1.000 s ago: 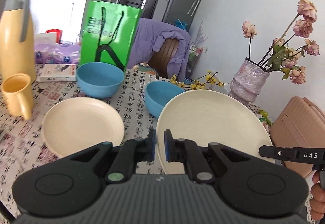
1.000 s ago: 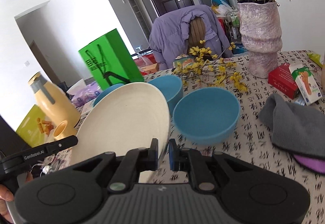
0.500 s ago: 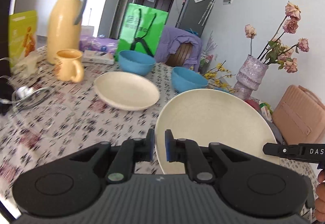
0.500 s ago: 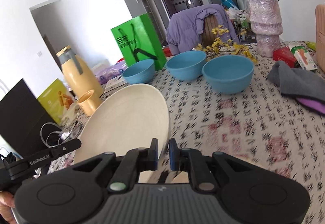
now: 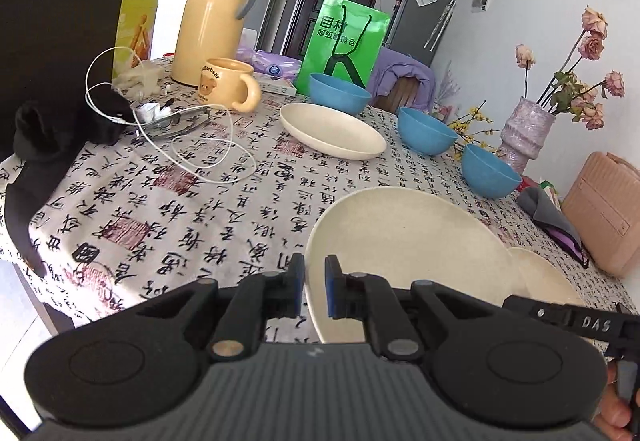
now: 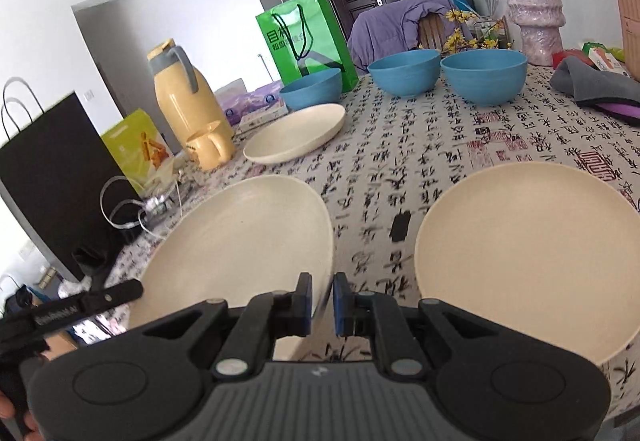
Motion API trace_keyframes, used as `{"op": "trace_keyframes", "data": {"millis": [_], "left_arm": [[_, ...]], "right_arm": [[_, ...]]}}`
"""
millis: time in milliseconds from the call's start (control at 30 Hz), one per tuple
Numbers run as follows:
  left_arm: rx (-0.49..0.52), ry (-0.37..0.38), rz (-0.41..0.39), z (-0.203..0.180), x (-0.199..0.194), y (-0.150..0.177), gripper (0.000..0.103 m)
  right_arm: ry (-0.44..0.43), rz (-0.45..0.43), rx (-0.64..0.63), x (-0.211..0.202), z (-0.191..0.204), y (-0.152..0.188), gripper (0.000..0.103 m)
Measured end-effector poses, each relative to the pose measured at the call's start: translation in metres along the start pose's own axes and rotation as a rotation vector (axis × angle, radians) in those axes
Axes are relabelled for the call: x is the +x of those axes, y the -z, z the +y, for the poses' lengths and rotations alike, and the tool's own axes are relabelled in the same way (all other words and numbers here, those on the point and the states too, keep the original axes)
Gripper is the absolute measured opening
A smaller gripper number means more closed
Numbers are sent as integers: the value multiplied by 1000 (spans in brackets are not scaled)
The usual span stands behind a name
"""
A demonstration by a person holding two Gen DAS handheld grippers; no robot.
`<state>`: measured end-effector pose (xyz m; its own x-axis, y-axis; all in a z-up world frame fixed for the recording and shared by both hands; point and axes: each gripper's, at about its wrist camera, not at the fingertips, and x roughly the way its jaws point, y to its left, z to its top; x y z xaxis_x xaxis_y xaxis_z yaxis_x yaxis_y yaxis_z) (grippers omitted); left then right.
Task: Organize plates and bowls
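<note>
Both grippers are shut on opposite rims of one cream plate [image 5: 404, 261], which also shows in the right wrist view [image 6: 240, 241]. My left gripper [image 5: 314, 291] pinches its left rim; my right gripper [image 6: 322, 301] pinches its right rim. The plate is held tilted above the table near its front. A second cream plate [image 6: 528, 261] lies flat on the table to the right; its edge shows in the left wrist view [image 5: 548, 277]. A third cream plate [image 5: 332, 131] lies further back. Three blue bowls [image 5: 338, 93] [image 5: 426, 131] [image 5: 490, 177] stand behind.
A yellow thermos [image 5: 214, 17], a yellow mug [image 5: 226, 83], a white cable [image 5: 192, 153] and black bag [image 5: 60, 21] fill the left. A green bag [image 5: 344, 41], vase with flowers [image 5: 524, 133], grey cloth [image 5: 548, 209] and pink case [image 5: 604, 209] stand back and right.
Both grippers have pulled back toward the table's front with the plate held between them. The bowls now look farther away, and a second plate has come into view on the right.
</note>
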<state>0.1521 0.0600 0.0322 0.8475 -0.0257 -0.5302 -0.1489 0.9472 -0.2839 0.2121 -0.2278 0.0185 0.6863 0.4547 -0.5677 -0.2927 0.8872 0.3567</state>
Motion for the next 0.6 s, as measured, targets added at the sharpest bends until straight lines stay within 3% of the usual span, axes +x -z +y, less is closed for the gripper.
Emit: {"op": "trace_keyframes", "data": {"millis": [233,600], "left_arm": [[5,-15,-6,3,3,2,10],[4,29,16,-12,18,-4,11]], "right_arm": [[3,51,-3,10,5,14,12],[10,7,20,5,-11,-1,12]]}}
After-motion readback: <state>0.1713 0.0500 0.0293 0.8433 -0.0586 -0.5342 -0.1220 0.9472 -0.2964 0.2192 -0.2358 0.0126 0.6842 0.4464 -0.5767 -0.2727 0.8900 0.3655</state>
